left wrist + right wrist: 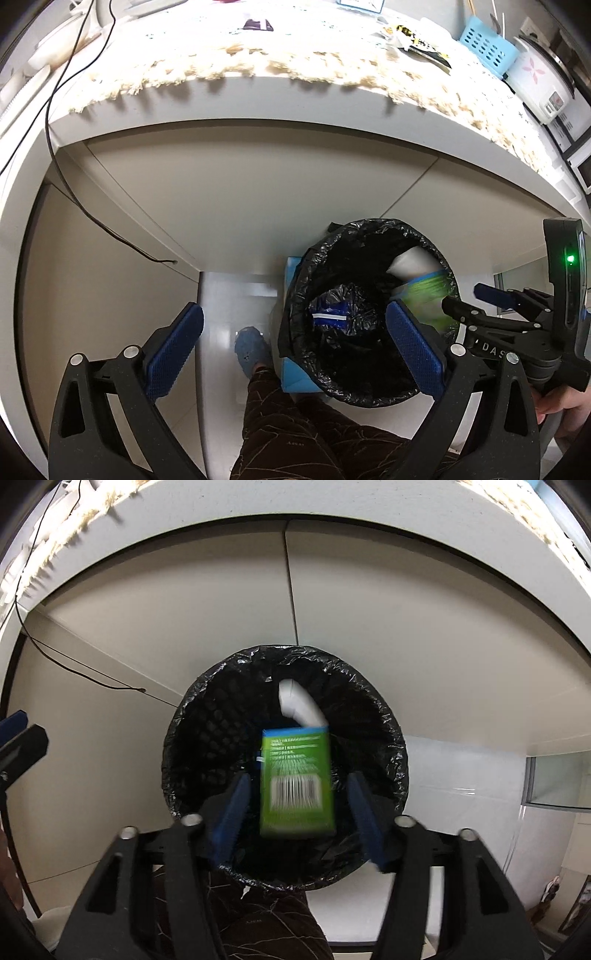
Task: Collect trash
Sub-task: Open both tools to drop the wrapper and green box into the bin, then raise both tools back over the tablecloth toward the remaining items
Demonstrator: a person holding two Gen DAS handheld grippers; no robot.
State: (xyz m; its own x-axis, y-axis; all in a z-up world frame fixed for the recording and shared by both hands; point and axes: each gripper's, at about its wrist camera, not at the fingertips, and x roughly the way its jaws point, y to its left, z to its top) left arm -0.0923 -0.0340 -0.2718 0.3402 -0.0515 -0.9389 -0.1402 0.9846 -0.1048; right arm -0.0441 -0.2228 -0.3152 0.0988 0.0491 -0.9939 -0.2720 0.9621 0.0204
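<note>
Green carton (297,781) was blurred over the bin (391,738) mouth, between our right gripper (297,806) pads, touching neither; long axis ran near-far, barcode end near. Left gripper (293,350) was wide open, empty. This piece looked nearly binned; wrappers (417,38) on the far table (258,96) remained.

Below the counter (258,96) edge, on the floor: a lined bin (284,775), beside the person's leg (295,424). Over its mouth, between the spread fingers of the right claw (299,801) and touching neither: a carton (297,782), blurred. Inside the bin at 12 o'clock from the carton: a paper roll (299,705). Left claw (295,350) at 9 o'clock of the right one, spread wide, holding nothing. On the counter at 1 o'clock in the left wrist view: a basket (484,44), a rice cooker (543,81) just right of it.
</note>
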